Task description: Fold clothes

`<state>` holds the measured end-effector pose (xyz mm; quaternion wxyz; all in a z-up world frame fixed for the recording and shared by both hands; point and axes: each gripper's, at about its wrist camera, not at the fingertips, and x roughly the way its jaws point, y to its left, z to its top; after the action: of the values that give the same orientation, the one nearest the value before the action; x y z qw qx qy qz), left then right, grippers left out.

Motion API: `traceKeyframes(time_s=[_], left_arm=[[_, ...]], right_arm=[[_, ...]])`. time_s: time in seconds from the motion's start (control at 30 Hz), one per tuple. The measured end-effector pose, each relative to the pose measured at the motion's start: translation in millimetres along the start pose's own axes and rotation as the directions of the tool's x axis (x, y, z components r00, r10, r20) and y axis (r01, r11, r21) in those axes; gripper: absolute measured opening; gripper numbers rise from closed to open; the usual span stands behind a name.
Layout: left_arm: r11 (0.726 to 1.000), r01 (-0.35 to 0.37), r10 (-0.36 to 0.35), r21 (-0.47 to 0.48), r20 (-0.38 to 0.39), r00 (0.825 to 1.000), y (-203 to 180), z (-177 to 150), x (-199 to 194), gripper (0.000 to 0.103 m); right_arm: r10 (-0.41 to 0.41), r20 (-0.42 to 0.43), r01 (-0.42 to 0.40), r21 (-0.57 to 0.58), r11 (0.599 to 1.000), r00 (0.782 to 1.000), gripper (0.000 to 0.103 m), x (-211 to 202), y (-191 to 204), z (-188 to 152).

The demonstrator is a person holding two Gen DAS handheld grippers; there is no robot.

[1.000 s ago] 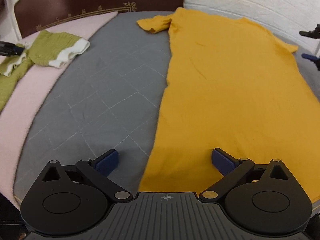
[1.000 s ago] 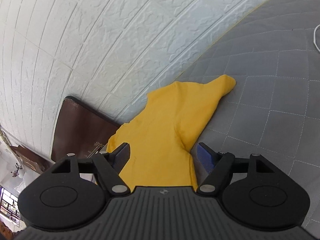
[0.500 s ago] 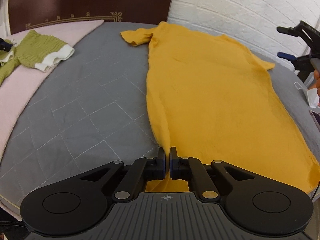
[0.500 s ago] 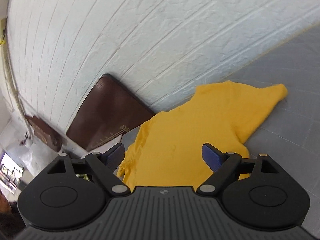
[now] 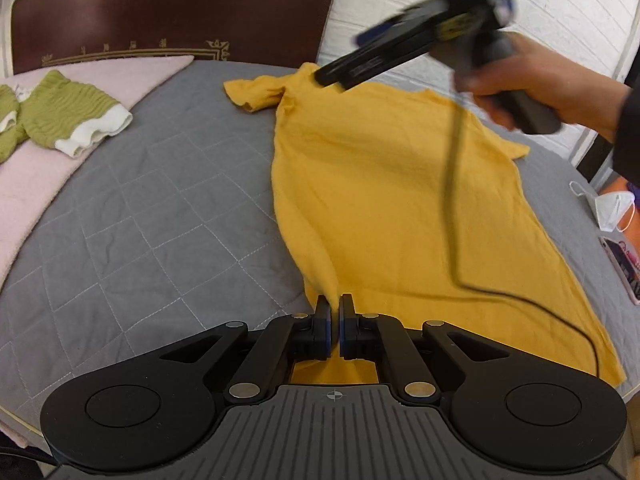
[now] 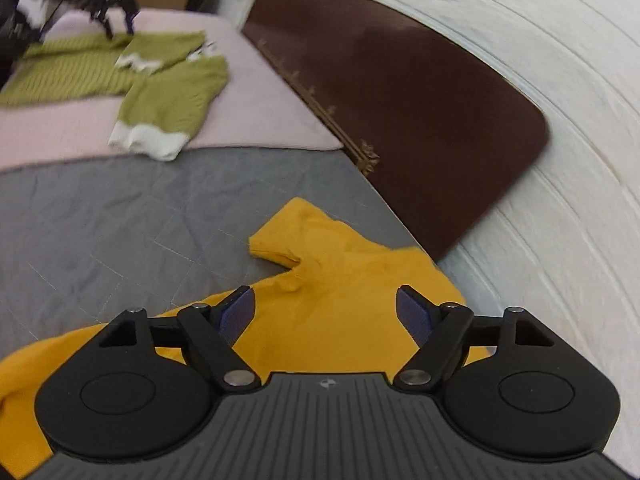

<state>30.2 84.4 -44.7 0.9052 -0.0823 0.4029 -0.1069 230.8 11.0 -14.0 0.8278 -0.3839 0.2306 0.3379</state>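
A yellow T-shirt (image 5: 392, 184) lies flat on the grey quilted bed cover (image 5: 152, 208). My left gripper (image 5: 335, 312) is shut on the shirt's near left hem corner and lifts it slightly. My right gripper (image 6: 326, 308) is open and hovers over the shirt's far shoulder (image 6: 344, 280), beside the left sleeve (image 6: 288, 232). It also shows in the left wrist view (image 5: 360, 64), held by a hand above the collar area, blurred.
A green and white knit garment (image 5: 68, 120) lies on a pink blanket (image 5: 24, 184) at the left. A brown headboard (image 5: 172, 12) and white brick wall stand behind. A face mask (image 5: 612, 208) and a phone (image 5: 624, 260) lie at the right edge.
My left gripper closed on the shirt's hem corner and raised it a little. My right gripper swung across from the right sleeve side to above the far left shoulder, staying open.
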Motion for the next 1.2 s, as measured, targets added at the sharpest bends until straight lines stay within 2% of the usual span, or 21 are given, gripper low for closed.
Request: traceKeyframes(time_s=[0.13, 0.2, 0.27, 0.37, 0.4, 0.47, 0.53, 0.57, 0.6, 0.63, 0.67, 0.8, 0.93, 1.0, 1.03, 1.1, 1.2], left_arm=[[1.000, 0.027, -0.027, -0.015, 0.001, 1.000, 6, 0, 0, 0.000], [0.999, 0.040, -0.040, -0.019, 0.001, 0.999, 7, 1, 1, 0.000], [0.998, 0.053, -0.053, -0.026, 0.000, 0.999, 9, 1, 1, 0.000], [0.997, 0.070, -0.070, -0.033, -0.001, 0.998, 11, 1, 4, 0.000], [0.996, 0.076, -0.076, -0.035, -0.002, 0.997, 11, 1, 5, 0.000], [0.995, 0.088, -0.088, -0.039, -0.004, 0.996, 10, 1, 7, 0.000], [0.994, 0.097, -0.097, -0.044, -0.004, 0.995, 10, 1, 9, 0.000], [0.994, 0.100, -0.101, -0.047, -0.004, 0.995, 11, 2, 9, 0.000], [0.993, 0.104, -0.104, -0.049, -0.003, 0.995, 11, 2, 9, 0.000], [0.993, 0.106, -0.107, -0.051, -0.002, 0.994, 11, 2, 9, 0.000], [0.993, 0.107, -0.108, -0.051, 0.000, 0.994, 10, 2, 9, 0.000], [0.993, 0.106, -0.106, -0.047, 0.003, 0.994, 9, 3, 9, 0.000], [0.994, 0.105, -0.104, -0.017, 0.018, 0.994, -1, 8, 3, 0.000], [0.993, 0.116, -0.117, 0.016, 0.031, 0.993, -13, 12, -1, 0.000], [0.992, 0.122, -0.124, 0.035, 0.037, 0.992, -19, 14, -3, 0.000], [0.987, 0.130, -0.134, 0.097, 0.036, 0.990, -39, 15, -5, 0.000], [0.966, 0.119, -0.123, 0.229, 0.003, 0.992, -75, 12, 0, 0.000]], right_arm=[[-0.077, -0.039, 0.067, -0.220, 0.973, 0.996, 0.073, 48, 33, 14], [-0.072, -0.040, 0.055, -0.330, 0.942, 0.997, 0.073, 67, 45, 16], [-0.058, -0.044, 0.034, -0.427, 0.904, 0.997, 0.073, 79, 56, 17], [-0.080, -0.032, 0.048, -0.570, 0.820, 0.996, 0.075, 93, 66, 14], [-0.069, -0.037, 0.035, -0.579, 0.814, 0.997, 0.077, 96, 64, 17], [-0.030, -0.069, -0.012, -0.547, 0.837, 0.997, 0.078, 102, 53, 27], [0.025, -0.113, -0.075, -0.460, 0.885, 0.993, 0.077, 110, 36, 38], [0.055, -0.133, -0.105, -0.405, 0.908, 0.990, 0.066, 114, 28, 42], [0.077, -0.153, -0.126, -0.348, 0.929, 0.985, 0.030, 118, 22, 44], [0.090, -0.174, -0.138, -0.288, 0.948, 0.981, 0.010, 123, 17, 44], [0.100, -0.178, -0.142, -0.244, 0.959, 0.979, 0.007, 127, 14, 42], [0.141, -0.104, -0.146, -0.042, 0.988, 0.985, 0.006, 119, -2, 35], [0.124, 0.016, -0.125, 0.159, 0.979, 0.992, 0.006, 86, -38, 20], [0.086, 0.074, -0.104, 0.289, 0.952, 0.993, 0.006, 66, -66, 6], [0.064, 0.100, -0.096, 0.371, 0.924, 0.993, 0.006, 58, -83, -3], [0.028, 0.127, -0.092, 0.538, 0.838, 0.992, 0.006, 45, -115, -27], [-0.024, 0.122, -0.074, 0.732, 0.678, 0.992, 0.006, 29, -147, -71]])
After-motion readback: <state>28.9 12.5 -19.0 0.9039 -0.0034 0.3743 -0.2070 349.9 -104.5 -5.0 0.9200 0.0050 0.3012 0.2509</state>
